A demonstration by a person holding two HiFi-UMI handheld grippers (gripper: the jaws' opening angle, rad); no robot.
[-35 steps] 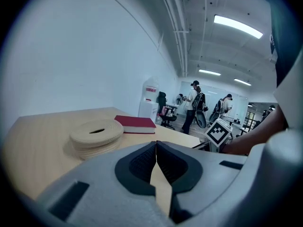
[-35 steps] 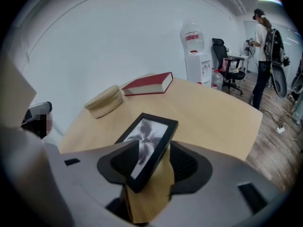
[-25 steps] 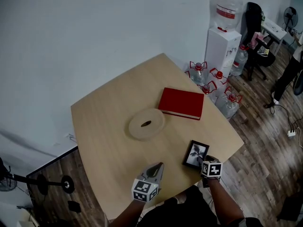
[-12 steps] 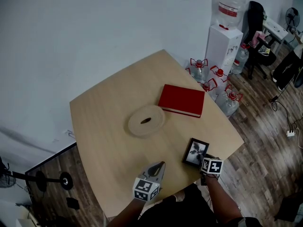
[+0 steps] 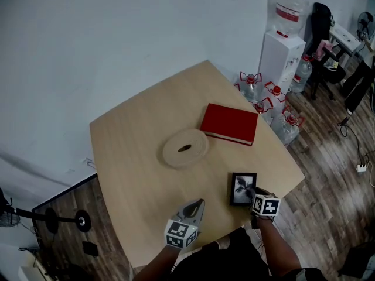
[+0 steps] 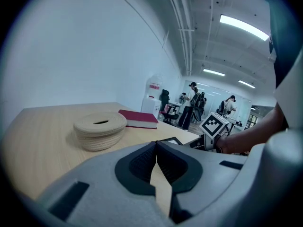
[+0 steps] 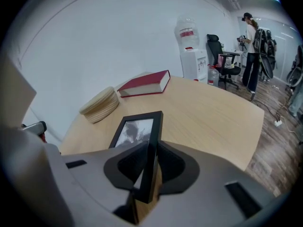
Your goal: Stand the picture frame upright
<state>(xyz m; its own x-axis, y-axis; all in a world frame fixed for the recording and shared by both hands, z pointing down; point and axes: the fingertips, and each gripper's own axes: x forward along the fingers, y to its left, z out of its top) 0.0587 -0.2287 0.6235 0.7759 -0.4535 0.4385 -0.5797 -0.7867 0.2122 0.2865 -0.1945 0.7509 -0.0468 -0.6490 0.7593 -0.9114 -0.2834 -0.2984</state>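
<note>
The black picture frame (image 5: 242, 188) with a grey photo lies near the table's front right edge. In the right gripper view its near right edge (image 7: 150, 141) stands raised between the pads. My right gripper (image 5: 256, 199) (image 7: 150, 163) has just been closing, and both pads now press on that edge. My left gripper (image 5: 196, 207) (image 6: 156, 148) hovers over the front of the table, left of the frame, with its jaws shut on nothing. The left gripper view shows the frame (image 6: 171, 140) low on the table beside the right gripper's marker cube (image 6: 213, 125).
A round woven coil (image 5: 185, 148) with a slot sits mid-table, and a red book (image 5: 229, 124) lies behind it to the right. Water bottles (image 5: 270, 105) and a dispenser (image 5: 283, 51) stand beyond the table's right edge (image 5: 293, 168). People stand far off.
The right jaws have closed on the frame's near edge. The frame has turned slightly and now lies squarer to me. The left gripper has not moved.
</note>
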